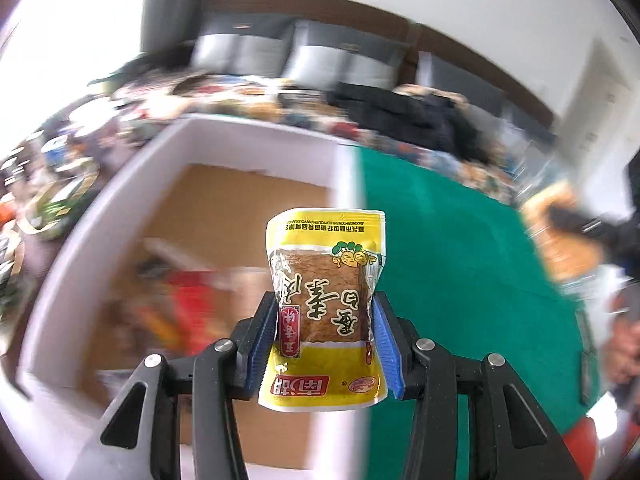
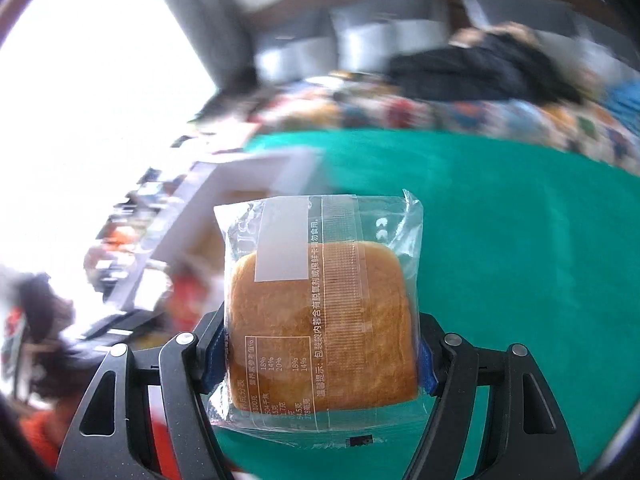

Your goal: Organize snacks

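Observation:
My left gripper (image 1: 325, 312) is shut on a yellow snack packet (image 1: 326, 276) with a brown square of tofu inside, held upright above the right wall of a white cardboard box (image 1: 100, 216). Blurred red and orange snack packets (image 1: 184, 304) lie on the box's brown floor. My right gripper (image 2: 322, 346) is shut on a clear-wrapped square bread (image 2: 320, 320), its blue pads pressing both sides, held over the green table cover (image 2: 500, 260). The white box (image 2: 244, 176) shows at the left in the right wrist view.
The green cloth (image 1: 460, 248) lies to the right of the box. A patterned cloth edge (image 2: 440, 112) with a dark garment (image 2: 472, 68) runs along the back. At the right edge of the left wrist view a hand (image 1: 624, 344) and the bread show blurred.

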A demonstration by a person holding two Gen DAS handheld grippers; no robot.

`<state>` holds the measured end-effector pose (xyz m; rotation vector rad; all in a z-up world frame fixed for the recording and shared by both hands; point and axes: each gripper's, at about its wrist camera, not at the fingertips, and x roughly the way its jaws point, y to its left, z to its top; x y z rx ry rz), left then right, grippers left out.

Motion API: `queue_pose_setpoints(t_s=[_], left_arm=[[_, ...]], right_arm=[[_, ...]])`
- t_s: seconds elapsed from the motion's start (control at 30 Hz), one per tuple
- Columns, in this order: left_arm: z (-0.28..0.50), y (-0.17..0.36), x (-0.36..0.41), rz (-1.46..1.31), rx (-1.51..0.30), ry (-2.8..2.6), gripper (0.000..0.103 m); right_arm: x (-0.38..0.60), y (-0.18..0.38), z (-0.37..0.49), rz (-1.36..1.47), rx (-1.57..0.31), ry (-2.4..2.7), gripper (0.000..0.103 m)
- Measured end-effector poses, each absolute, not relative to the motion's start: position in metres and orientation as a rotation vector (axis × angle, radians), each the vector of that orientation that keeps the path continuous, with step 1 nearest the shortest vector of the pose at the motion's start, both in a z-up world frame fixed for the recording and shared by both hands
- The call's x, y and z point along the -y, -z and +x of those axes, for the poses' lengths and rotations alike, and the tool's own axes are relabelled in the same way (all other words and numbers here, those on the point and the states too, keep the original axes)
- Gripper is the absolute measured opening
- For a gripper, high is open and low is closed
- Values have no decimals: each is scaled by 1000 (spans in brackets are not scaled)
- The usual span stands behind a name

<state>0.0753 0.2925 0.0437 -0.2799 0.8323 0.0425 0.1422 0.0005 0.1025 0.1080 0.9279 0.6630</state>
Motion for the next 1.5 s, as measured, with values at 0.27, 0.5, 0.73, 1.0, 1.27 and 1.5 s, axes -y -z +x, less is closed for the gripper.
queue_pose_setpoints(t_s=[0.27,0.5,0.73,1.0,1.27,1.5], left_arm=[[50,-5,-369,-236,-905,-270,74],[24,-16,-365,-181,-828,-348,89],[-7,-62,-352,-205,-671,-408,103],[-19,-70,-346,-101,-689,-534,103],[-22,-61,-339,-115,-778,-512,103],[-24,-64,-335,-101,-787,-609,103]], right_arm=[[-158,-86,119,131,-1146,-889,83],[-176,-65,99,-14,-1123,-814,83],[-163,-92,97,-147,-981,-776,83],[-167,-94,72,-240,-893,-783,83],[-171,-94,62,-264,-883,-788,83],[-173,-96,58,-283,-870,-779,83]])
